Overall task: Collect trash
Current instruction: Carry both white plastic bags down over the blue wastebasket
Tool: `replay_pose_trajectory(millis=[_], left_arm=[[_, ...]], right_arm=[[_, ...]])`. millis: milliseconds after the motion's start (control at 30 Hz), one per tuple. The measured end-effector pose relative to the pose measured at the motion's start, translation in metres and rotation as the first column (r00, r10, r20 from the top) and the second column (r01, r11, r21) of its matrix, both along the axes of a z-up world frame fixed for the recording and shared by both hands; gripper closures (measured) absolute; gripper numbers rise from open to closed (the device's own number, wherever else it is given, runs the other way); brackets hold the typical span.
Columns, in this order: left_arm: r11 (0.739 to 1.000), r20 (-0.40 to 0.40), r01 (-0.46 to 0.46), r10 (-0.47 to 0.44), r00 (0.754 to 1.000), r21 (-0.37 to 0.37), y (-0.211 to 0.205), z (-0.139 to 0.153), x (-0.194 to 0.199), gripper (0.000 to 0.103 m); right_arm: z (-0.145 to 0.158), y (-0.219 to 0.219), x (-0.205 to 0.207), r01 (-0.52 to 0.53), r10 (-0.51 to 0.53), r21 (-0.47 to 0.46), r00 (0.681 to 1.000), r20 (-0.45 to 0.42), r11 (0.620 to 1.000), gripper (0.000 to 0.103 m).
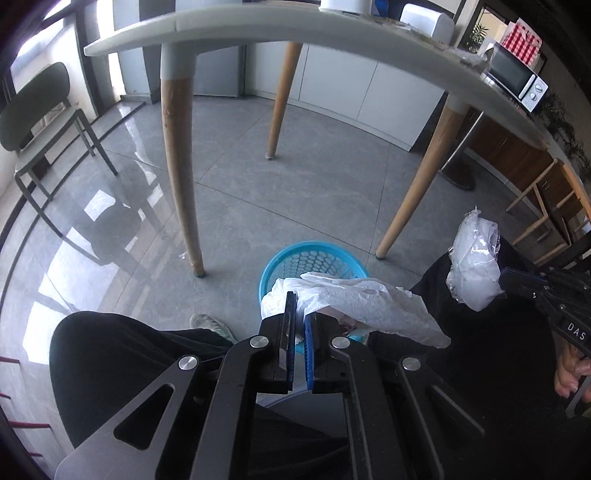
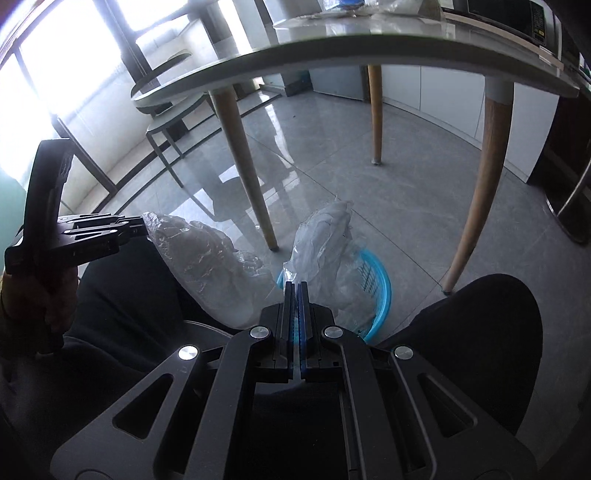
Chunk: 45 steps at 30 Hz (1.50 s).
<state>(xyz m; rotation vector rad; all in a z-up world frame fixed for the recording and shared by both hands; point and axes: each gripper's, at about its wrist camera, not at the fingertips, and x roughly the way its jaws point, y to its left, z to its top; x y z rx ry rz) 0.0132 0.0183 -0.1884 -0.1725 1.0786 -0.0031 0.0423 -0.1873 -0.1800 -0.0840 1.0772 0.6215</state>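
Note:
A blue perforated trash basket [image 1: 314,258] stands on the grey floor between the person's knees; it also shows in the right wrist view [image 2: 376,280]. My left gripper [image 1: 300,306] is shut on a crumpled white plastic bag [image 1: 369,302] held over the basket. In the right wrist view the left gripper [image 2: 142,229] holds that bag [image 2: 207,266] at the left. My right gripper [image 2: 296,286] is shut on a second wad of clear and white plastic [image 2: 325,240] above the basket. In the left wrist view the right gripper [image 1: 502,280] holds this wad [image 1: 472,266] at the right.
A white table [image 1: 258,33] on wooden legs [image 1: 181,177] stands just beyond the basket, with items on top. A dark chair [image 1: 40,122] is at the left, a microwave [image 1: 517,77] and cabinets at the right. The person's knees [image 1: 122,354] flank the basket.

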Motion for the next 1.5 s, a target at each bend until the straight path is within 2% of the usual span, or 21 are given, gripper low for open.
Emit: replay_pose_trajectory(millis=[267,433,733,1033,1400,1500], left_arm=[[0.997,-0.106,-0.053,0.046,0.993,-0.061,0.008,-0.037,0.022,0.1],[0.989,-0.161,-0.101,0.083,0.983,-0.109,0.014,-0.057,0.035,0.1],[0.985,-0.201,-0.146,0.124,0.972,-0.098,0.016,-0.081,0.057,0.1],[0.962,-0.278,-0.221,0.17,0.945,-0.162,0.022,-0.116,0.077,0.1],[0.967,-0.321,-0.214,0.161,0.933,-0.138,0.016,-0.143,0.097,0.1],[0.972,-0.329,-0.204,0.155,0.931,-0.119,0.015,-0.149,0.103,0.1]], right_arm=[[-0.037,0.014,0.025,0.019,-0.022,-0.048,0.997,-0.079,0.999,0.102],[-0.053,0.021,0.04,0.018,-0.02,-0.018,0.99,-0.142,1.0,0.102],[-0.082,0.037,0.057,0.015,-0.025,-0.048,0.978,-0.205,0.999,0.102],[-0.111,0.053,0.077,0.026,-0.046,-0.08,0.962,-0.269,0.997,0.102],[-0.147,0.077,0.095,0.006,-0.05,-0.136,0.944,-0.325,0.991,0.102],[-0.163,0.077,0.104,0.015,-0.065,-0.137,0.929,-0.364,0.991,0.102]])
